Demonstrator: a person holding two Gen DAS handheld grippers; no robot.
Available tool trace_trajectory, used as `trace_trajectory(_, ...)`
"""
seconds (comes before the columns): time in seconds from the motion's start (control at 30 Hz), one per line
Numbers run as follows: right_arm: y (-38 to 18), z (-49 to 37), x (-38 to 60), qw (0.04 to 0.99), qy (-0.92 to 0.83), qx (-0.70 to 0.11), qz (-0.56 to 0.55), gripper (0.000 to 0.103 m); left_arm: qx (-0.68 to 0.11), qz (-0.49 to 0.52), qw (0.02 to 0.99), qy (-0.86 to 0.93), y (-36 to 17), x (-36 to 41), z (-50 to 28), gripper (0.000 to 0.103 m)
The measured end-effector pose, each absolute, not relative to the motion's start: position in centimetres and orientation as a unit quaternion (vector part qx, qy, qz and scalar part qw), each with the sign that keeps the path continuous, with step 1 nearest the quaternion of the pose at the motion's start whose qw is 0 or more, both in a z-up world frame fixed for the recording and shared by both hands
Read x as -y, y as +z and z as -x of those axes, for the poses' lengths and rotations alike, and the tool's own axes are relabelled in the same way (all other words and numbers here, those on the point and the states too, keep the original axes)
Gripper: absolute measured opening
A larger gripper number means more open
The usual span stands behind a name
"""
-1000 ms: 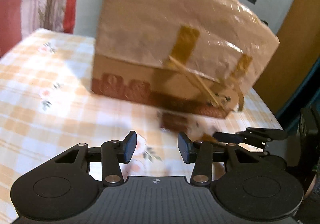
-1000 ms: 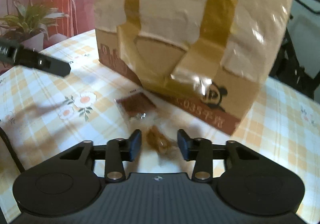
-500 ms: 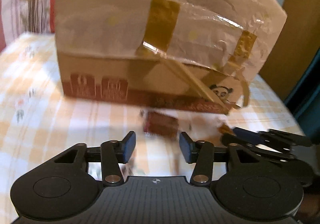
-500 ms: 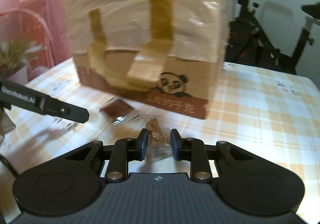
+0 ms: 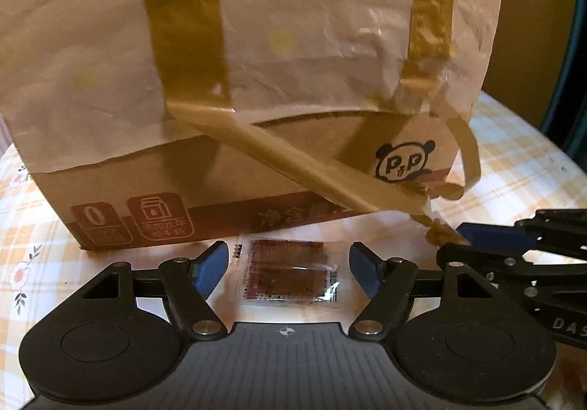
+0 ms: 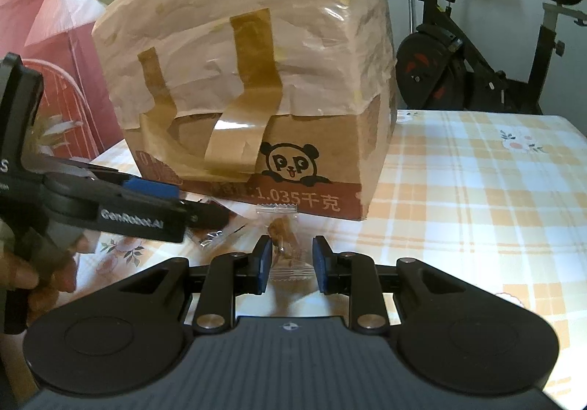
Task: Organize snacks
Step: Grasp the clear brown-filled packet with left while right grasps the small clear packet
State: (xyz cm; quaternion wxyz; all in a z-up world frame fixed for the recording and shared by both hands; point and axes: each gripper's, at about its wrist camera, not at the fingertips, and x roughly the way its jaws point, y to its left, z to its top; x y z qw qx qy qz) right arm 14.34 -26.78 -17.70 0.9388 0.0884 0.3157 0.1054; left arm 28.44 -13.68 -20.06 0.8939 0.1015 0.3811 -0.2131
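Note:
A flat dark red-brown snack packet (image 5: pixel 286 272) lies on the checked tablecloth just in front of the taped cardboard box (image 5: pixel 256 80). My left gripper (image 5: pixel 288 259) straddles it; its jaws are opening and the blue pads stand clear of the packet on both sides. My right gripper (image 6: pixel 291 256) is shut on a small clear-wrapped brown snack (image 6: pixel 284 248), near the box's panda corner (image 6: pixel 293 164). From the left wrist view the right gripper (image 5: pixel 455 239) shows at the right edge with the brown snack (image 5: pixel 438 234) at its tip. The left gripper (image 6: pixel 176 202) reaches in from the left of the right wrist view.
The big box (image 6: pixel 249 80), partly wrapped in pale paper and brown tape, fills the back of the table (image 6: pixel 477 190). An exercise bike (image 6: pixel 477 61) stands behind the table on the right. A person's hand (image 6: pixel 22 278) holds the left gripper's handle. A potted plant and red chair stand at the left.
My left gripper has moved in toward the box and lower, its jaws wider, the dark packet now between the fingers. My right gripper has closed on the wrapped brown snack and rolled.

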Motion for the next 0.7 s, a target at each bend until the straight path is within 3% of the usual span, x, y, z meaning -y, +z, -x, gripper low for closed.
trace_trajectory(0.4, -17.8, -14.6, 26.6, 0.936, 0.111, -0.321, -0.089, 0.026, -0.377, -0.1, 0.895, -0.215, -21.1, 14.7, -28.2, 0.078)
trace_trajectory(0.7, -17.9, -14.6, 26.6, 0.936, 0.11, -0.322, -0.091, 0.026, -0.368, -0.119, 0.895, -0.224, -20.9, 16.3, -26.5, 0.057)
